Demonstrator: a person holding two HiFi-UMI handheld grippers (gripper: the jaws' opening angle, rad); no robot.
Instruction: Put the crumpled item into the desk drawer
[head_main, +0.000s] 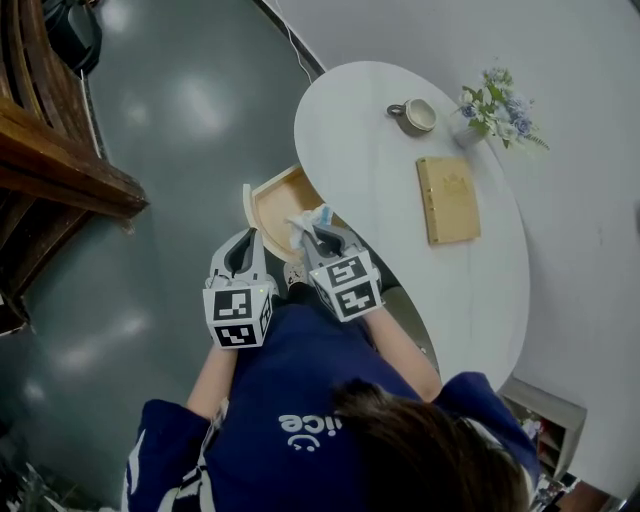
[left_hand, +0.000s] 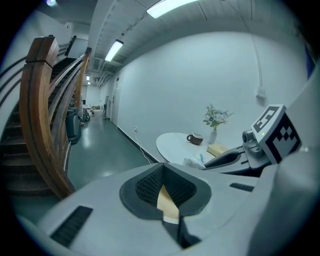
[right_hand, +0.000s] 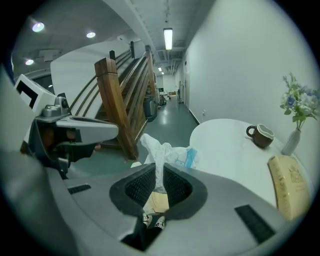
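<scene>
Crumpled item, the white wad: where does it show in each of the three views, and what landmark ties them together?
Head view: crumpled item near centre, at the tip of the right gripper.
Left gripper view: right of centre, low.
Right gripper view: centre, pinched between the jaws.
Shared landmark: brown mug on the white table.

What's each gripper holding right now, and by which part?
The right gripper pinches the crumpled white item by its narrow lower end; the left gripper holds nothing.
</scene>
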